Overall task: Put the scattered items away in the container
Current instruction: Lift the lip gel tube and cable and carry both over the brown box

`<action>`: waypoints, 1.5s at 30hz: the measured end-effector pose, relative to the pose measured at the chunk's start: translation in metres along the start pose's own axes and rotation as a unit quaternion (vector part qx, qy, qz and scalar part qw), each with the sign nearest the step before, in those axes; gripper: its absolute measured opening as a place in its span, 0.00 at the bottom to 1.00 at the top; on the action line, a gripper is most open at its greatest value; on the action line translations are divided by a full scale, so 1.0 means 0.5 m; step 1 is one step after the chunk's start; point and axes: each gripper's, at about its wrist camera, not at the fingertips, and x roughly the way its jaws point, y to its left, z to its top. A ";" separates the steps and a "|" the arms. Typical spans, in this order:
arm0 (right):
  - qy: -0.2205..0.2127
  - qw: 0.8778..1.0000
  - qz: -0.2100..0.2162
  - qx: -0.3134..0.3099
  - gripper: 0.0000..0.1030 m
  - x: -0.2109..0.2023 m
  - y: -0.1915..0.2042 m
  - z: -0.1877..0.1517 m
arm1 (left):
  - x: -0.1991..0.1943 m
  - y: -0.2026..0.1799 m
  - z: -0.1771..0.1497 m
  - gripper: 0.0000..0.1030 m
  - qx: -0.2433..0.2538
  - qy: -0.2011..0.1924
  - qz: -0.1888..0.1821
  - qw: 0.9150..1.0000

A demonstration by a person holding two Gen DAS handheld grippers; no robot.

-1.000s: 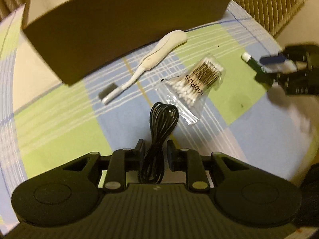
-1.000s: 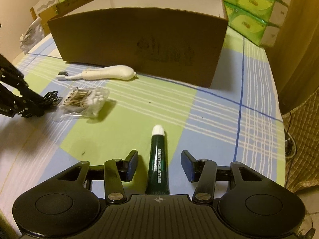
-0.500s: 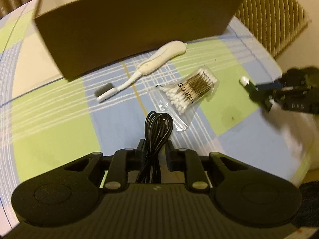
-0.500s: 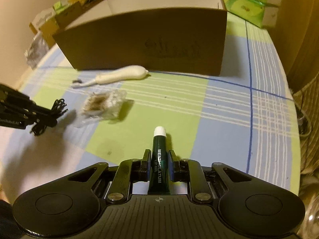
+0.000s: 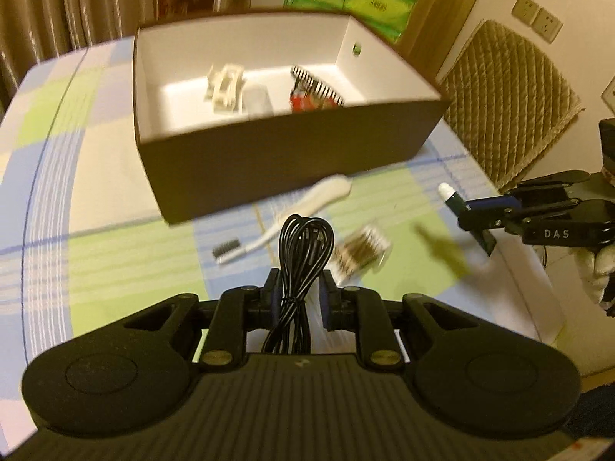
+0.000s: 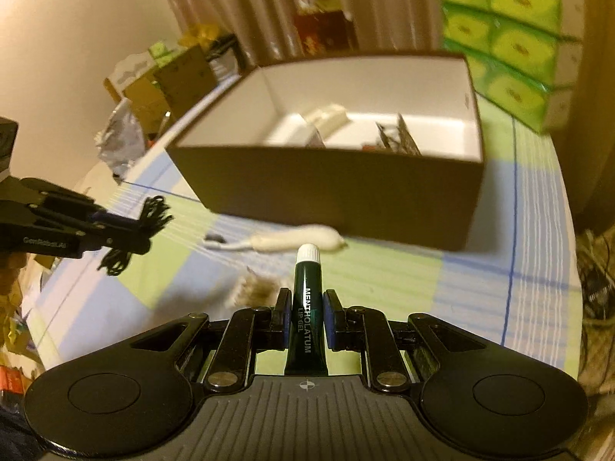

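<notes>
My left gripper [image 5: 299,299] is shut on a coiled black cable [image 5: 303,246] and holds it above the table in front of the brown box [image 5: 292,153]. My right gripper [image 6: 305,317] is shut on a dark green lip gel tube [image 6: 306,299], also lifted; it shows at the right of the left wrist view [image 5: 467,209]. The box [image 6: 338,192] is open, white inside, with a cream clip [image 5: 226,86] and a striped packet [image 5: 315,94] in it. A white toothbrush [image 5: 303,207] and a cotton swab bag [image 5: 361,251] lie on the cloth before the box.
The checked tablecloth [image 5: 115,261] covers the table. Green tissue packs [image 6: 515,46] are stacked behind the box at right. Cluttered boxes and bags [image 6: 153,88] sit off the table's left side. A woven chair back [image 5: 511,88] stands at the right.
Both grippers have risen well above the table with their items, so the box interior has come into view. The toothbrush and swab bag stay on the cloth.
</notes>
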 end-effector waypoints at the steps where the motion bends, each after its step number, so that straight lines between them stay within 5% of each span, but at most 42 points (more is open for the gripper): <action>1: -0.003 1.000 0.002 -0.005 0.13 -0.001 0.003 0.008 | -0.002 -0.002 0.007 0.15 0.002 -0.005 -0.001 1.000; 9: -0.047 0.998 0.012 -0.029 0.13 -0.018 0.012 0.105 | -0.031 -0.015 0.087 0.15 0.025 -0.045 -0.016 0.999; 20: -0.066 0.998 0.004 -0.021 0.13 0.049 -0.015 0.283 | -0.018 0.031 0.247 0.15 0.040 -0.080 0.019 0.996; 32: -0.014 1.000 -0.015 0.024 0.13 0.209 -0.070 0.367 | 0.111 0.117 0.372 0.15 -0.010 -0.039 0.035 0.999; 45: 0.047 0.998 -0.029 0.042 0.13 0.331 -0.114 0.390 | 0.249 0.180 0.387 0.15 -0.050 0.014 0.077 0.996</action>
